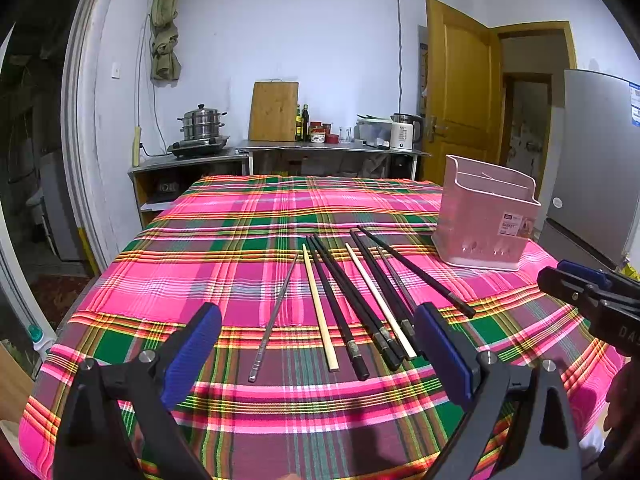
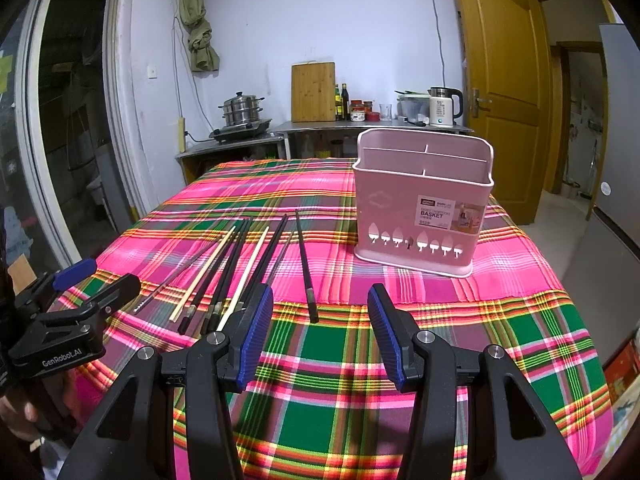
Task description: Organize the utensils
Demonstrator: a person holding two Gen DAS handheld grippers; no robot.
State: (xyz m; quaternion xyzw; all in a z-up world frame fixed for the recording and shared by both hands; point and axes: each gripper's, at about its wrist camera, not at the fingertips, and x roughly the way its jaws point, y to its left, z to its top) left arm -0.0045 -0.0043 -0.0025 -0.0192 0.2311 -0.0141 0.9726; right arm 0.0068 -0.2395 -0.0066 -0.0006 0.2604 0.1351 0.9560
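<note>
- Left gripper (image 1: 320, 348) is hovering low over the near edge of the tabletop (image 1: 240, 216), its fingers (image 1: 192, 352) standing wide apart with nothing between them.
- Right gripper (image 2: 320, 336) is hanging above the plaid cloth (image 2: 440, 360) as well, fingers (image 2: 256, 332) spread wide and gripping nothing.
- Chopsticks (image 1: 352, 304) are lying loose in a fanned row on the cloth, straight ahead of the left gripper at 12 o'clock; in the right wrist view they are sitting at about 11 o'clock.
- The row is mixing black sticks, two pale wooden ones (image 1: 320, 312) and a thin metal one (image 1: 274, 320); exact count is hard to settle where they overlap.
- Pink basket (image 2: 424, 208) is standing upright on the cloth, well apart from the chopsticks, at 1 o'clock from the right gripper.
- Its divided compartments are looking bare from this angle, though the bottoms are hidden.
</note>
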